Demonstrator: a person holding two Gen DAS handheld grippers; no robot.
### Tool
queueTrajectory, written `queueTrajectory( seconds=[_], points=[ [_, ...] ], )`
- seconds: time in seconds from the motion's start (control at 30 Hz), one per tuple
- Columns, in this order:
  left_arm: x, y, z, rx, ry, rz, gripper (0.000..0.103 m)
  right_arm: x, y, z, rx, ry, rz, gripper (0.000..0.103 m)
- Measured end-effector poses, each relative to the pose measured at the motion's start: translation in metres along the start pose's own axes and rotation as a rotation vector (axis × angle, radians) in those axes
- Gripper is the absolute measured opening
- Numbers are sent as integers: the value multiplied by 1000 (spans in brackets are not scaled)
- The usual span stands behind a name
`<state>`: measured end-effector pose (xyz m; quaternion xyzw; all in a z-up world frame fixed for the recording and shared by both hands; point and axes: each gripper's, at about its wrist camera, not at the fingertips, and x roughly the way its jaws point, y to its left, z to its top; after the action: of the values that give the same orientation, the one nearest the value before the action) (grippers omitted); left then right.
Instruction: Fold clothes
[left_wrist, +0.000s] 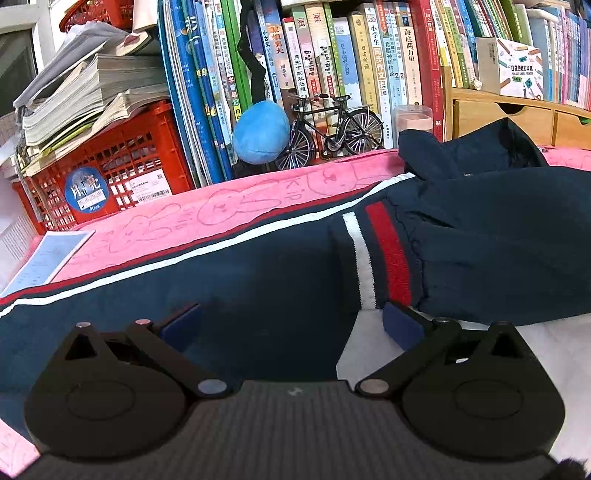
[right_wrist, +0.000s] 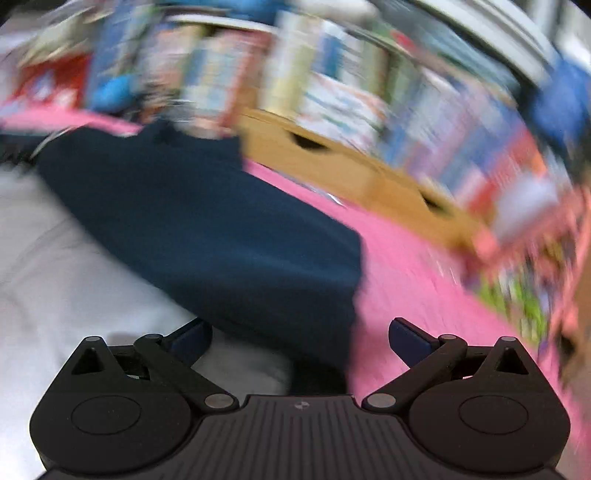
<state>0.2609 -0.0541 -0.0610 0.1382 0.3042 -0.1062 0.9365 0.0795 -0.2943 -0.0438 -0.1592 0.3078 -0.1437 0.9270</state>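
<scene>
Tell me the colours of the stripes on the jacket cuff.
White and red stripes on the navy jacket cuff, clearest in the left wrist view.

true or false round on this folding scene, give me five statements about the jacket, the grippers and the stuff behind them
1. The left gripper is open, holding nothing. True.
2. The navy jacket has red and white stripes. True.
3. The jacket lies on a green towel. False: the towel under it is pink, with rabbit outlines.
4. A model bicycle stands before the books, beside a blue plush ball. True.
5. The right gripper is clamped on the jacket's sleeve. False: its jaws stand apart, with nothing between them.
</scene>
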Motion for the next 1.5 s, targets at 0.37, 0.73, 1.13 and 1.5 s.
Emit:
queueTrajectory(
  seconds=[0.37,0.73,1.13,1.5],
  points=[
    [0,2,0,-2,1,-3,103,27,-87,-27,328,122,-20,103],
    [-2,15,-2,-65,38,-52,103,-35,-81,-6,392,-24,330,103],
    [-31,62,-34,-158,72,-96,103,31,-66,-2,522,109,248,103],
    [-31,25,13,-126,-50,-100,103,36,-45,-9,418,133,162,103]
  ],
)
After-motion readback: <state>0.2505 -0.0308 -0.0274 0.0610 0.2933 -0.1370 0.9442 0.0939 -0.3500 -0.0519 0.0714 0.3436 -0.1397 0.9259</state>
